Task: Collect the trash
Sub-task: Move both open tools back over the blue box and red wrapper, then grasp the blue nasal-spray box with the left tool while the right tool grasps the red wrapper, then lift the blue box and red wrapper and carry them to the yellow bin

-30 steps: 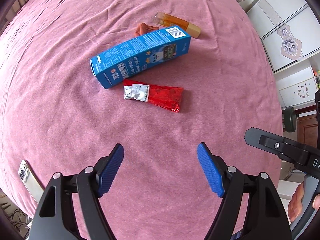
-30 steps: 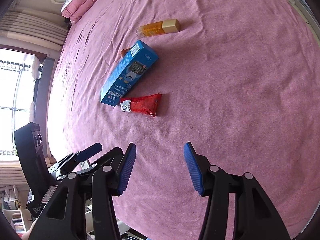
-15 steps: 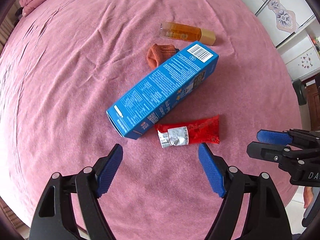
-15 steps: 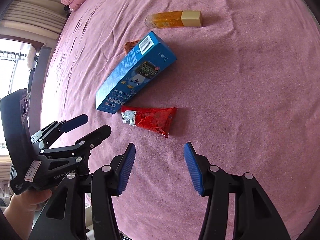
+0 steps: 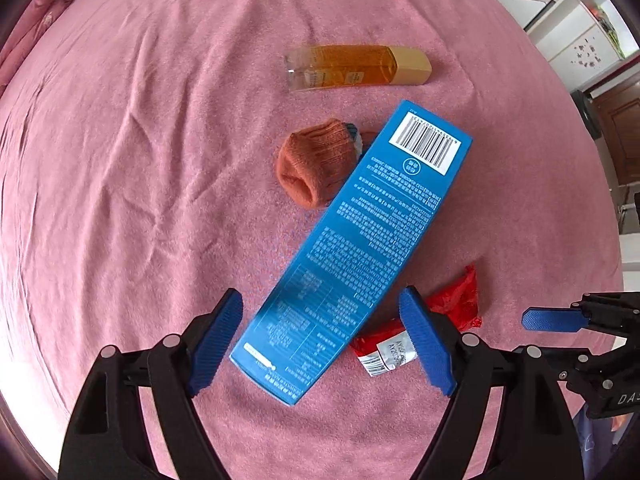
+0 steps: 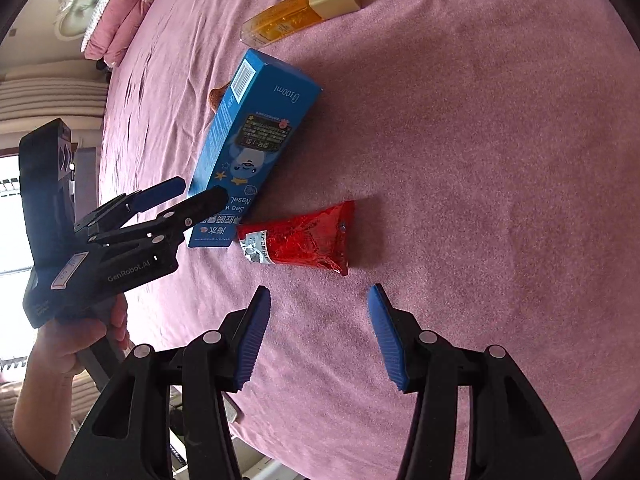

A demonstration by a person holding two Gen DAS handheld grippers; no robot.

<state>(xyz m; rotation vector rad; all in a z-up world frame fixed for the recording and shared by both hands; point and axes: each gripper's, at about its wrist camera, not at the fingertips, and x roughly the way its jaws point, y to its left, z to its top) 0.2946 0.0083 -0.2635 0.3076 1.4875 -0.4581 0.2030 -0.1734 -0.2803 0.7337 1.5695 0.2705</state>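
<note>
lying on a pink bed cover (image 5: 120,200), four items are grouped near the centre of both views. item one — a long blue box (image 5: 352,248), flat on its side, running diagonally from lower centre to upper right in the left wrist view. the left hand-held gripper (image 5: 320,340) has its blue pads spread wide on either side of the box's near end; neither pad appears to touch it, though contact cannot be fully confirmed. item two — a red foil wrapper (image 6: 300,238) lies just beside that near end of the box, partly hidden behind the right pad in the left wrist view. the right hand-held gripper (image 6: 318,332) is open and holds nothing; it sits in the lower centre of its frame, near the wrapper but apart from it. an orange sock (image 5: 316,164), rolled, rests against the box's far half, at frame centre. an amber bottle (image 5: 356,68) with a gold cap lies on its side beyond the sock, in the upper centre, apart from the box.
</note>
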